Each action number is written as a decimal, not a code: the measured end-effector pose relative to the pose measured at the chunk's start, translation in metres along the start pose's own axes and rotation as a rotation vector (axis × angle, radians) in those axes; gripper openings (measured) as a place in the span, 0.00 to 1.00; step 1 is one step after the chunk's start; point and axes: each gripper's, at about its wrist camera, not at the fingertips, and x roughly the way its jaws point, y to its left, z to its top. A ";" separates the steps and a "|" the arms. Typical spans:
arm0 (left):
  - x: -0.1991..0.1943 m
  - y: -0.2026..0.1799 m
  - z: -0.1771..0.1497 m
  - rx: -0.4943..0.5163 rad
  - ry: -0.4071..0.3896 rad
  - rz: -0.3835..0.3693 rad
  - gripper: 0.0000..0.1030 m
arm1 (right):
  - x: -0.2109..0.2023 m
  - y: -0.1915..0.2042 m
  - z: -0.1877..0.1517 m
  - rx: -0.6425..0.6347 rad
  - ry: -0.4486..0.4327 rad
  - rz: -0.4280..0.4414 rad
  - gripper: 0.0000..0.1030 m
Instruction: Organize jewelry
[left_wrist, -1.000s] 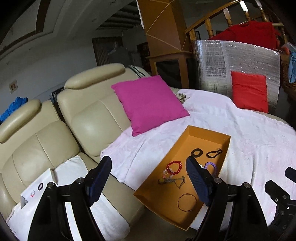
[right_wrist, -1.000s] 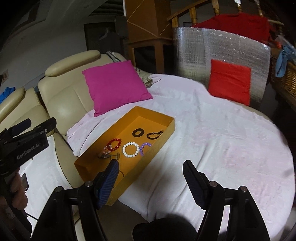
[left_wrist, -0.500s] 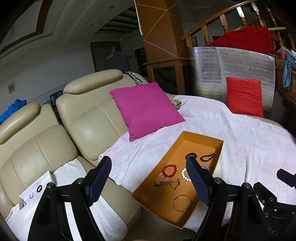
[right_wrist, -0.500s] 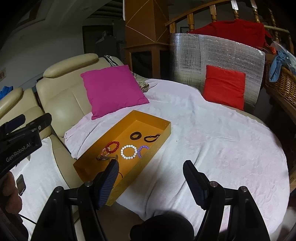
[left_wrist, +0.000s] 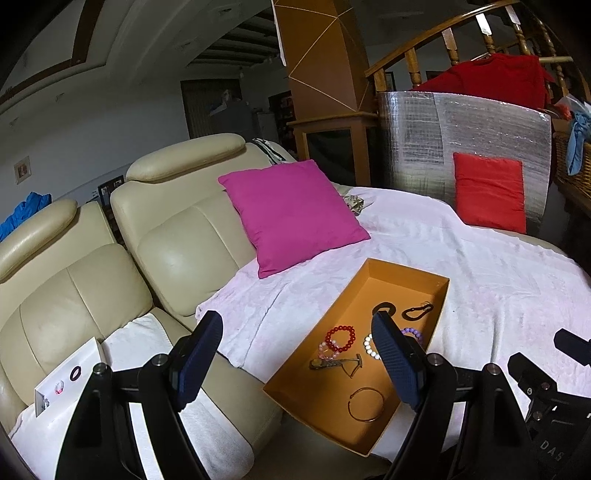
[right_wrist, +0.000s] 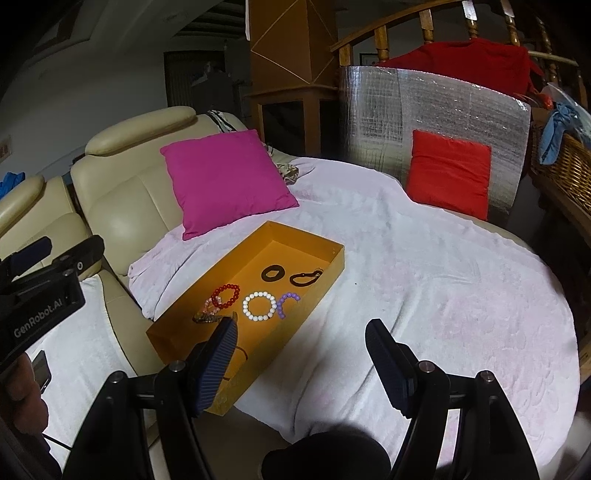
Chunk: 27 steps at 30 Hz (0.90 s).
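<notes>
While both grippers gape empty, orange tray (right_wrist: 334, 271) holds eight jewelry pieces.

The orange box (left_wrist: 369, 280) is sitting lower and smaller in the left wrist view than a second ago; the red cushion (left_wrist: 489, 192) is showing further left; in the right view the scene is barely shifting.

A magenta square cushion (right_wrist: 229, 181) leaned on the cream leather sofa (left_wrist: 177, 236); a red cushion (right_wrist: 448, 171) stood against silver foil sheeting (right_wrist: 424, 107) at the blanket's far edge.
</notes>
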 end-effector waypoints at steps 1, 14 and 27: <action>0.001 0.001 0.000 -0.003 0.001 0.000 0.81 | 0.001 0.000 0.001 0.000 0.000 0.000 0.73; 0.019 0.011 -0.003 -0.036 0.032 -0.005 0.81 | 0.015 0.008 0.010 -0.006 0.016 -0.008 0.73; 0.042 0.016 -0.006 -0.053 0.061 -0.026 0.81 | 0.033 0.016 0.015 -0.016 0.035 -0.020 0.73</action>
